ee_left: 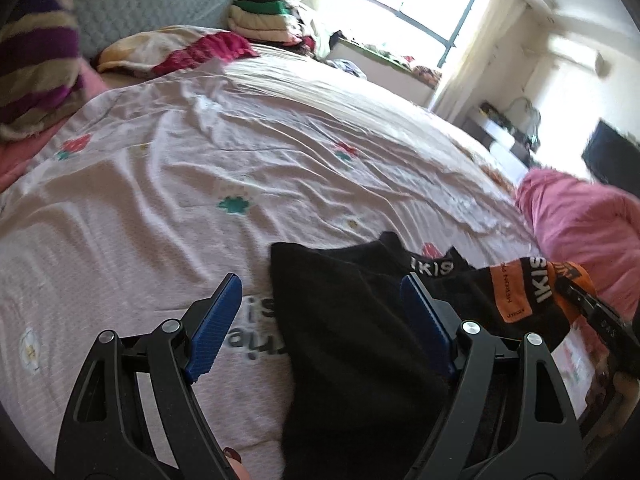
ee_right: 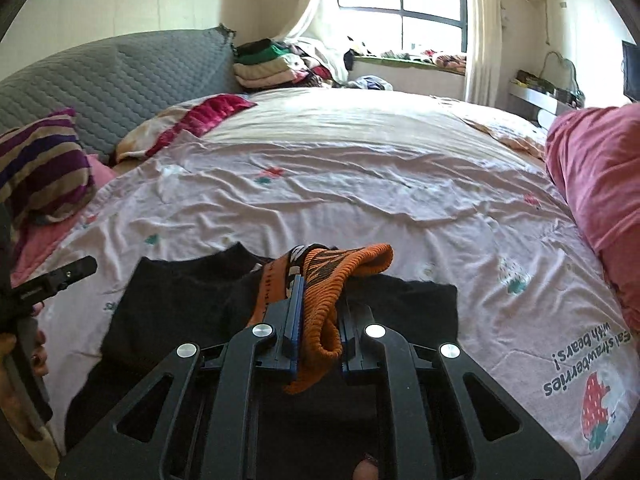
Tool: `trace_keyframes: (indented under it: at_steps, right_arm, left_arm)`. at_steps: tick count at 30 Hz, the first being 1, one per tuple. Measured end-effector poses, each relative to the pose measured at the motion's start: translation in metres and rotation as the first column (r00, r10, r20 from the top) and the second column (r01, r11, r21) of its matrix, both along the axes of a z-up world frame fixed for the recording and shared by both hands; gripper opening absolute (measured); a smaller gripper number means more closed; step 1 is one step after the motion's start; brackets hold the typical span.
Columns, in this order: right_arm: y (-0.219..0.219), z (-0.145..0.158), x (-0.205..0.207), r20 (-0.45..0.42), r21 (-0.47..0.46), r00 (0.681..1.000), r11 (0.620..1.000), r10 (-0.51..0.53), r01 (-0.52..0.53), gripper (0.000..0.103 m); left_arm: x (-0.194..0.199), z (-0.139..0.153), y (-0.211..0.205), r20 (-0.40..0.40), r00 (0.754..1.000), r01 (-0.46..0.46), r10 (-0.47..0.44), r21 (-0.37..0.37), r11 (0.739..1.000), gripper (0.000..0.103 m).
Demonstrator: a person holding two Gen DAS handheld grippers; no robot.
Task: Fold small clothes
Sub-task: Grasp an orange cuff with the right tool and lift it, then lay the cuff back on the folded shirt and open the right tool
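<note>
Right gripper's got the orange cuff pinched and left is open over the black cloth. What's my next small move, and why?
Probably carry the right gripper forward and lay the orange cuff down flat over the black garment. The cuff hangs bunched between the shut pads, lifted off the cloth, so that fold isn't set. The left gripper is open with nothing in it, free to press the black cloth steady.

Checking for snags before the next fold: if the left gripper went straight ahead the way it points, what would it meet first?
Probably the black garment lying between the open left gripper fingers; beyond it, bedsheet. Depth is uncertain.

Blown-out window (ee_right: pixel 400 4) backlight, fisheye edges, slight blur
</note>
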State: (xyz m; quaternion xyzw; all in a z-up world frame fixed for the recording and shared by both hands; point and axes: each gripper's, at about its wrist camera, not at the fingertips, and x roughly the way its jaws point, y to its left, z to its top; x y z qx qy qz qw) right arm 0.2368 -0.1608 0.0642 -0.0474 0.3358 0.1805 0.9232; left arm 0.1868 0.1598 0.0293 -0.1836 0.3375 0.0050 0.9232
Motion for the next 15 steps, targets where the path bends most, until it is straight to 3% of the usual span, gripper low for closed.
trace_keyframes:
  at_steps: [2,5,6,9,13,15]
  right_arm:
    - [-0.007,-0.007,0.004,-0.016,0.003,1.000,1.000,-0.015,0.015,0.012]
    - [-0.016,-0.017,0.008,-0.042,0.011,0.998,0.999,-0.036,0.037,0.012]
    - [-0.018,-0.020,0.009,-0.050,0.010,0.998,0.999,-0.043,0.043,0.013]
    - [-0.025,-0.028,0.012,-0.065,-0.007,0.996,0.998,-0.066,0.066,0.014]
    - [-0.036,-0.037,0.016,-0.058,-0.098,0.983,0.981,-0.176,0.169,0.019]
    - [-0.046,-0.039,0.017,-0.056,-0.109,0.974,0.971,-0.218,0.211,0.026]
  left_arm:
    - [0.011,-0.004,-0.010,-0.022,1.000,0.019,-0.018,0.025,1.000,0.072]
    - [0.028,-0.014,-0.027,-0.073,0.995,0.074,-0.070,0.058,0.996,0.047]
    - [0.031,-0.017,-0.030,-0.087,0.993,0.090,-0.085,0.056,0.994,0.044]
    - [0.037,-0.031,-0.041,-0.132,0.983,0.134,-0.126,0.058,0.989,0.038]
    - [0.040,-0.044,-0.051,-0.186,0.970,0.173,-0.157,0.073,0.982,0.038]
    - [0.040,-0.047,-0.053,-0.197,0.968,0.177,-0.158,0.084,0.981,0.038]
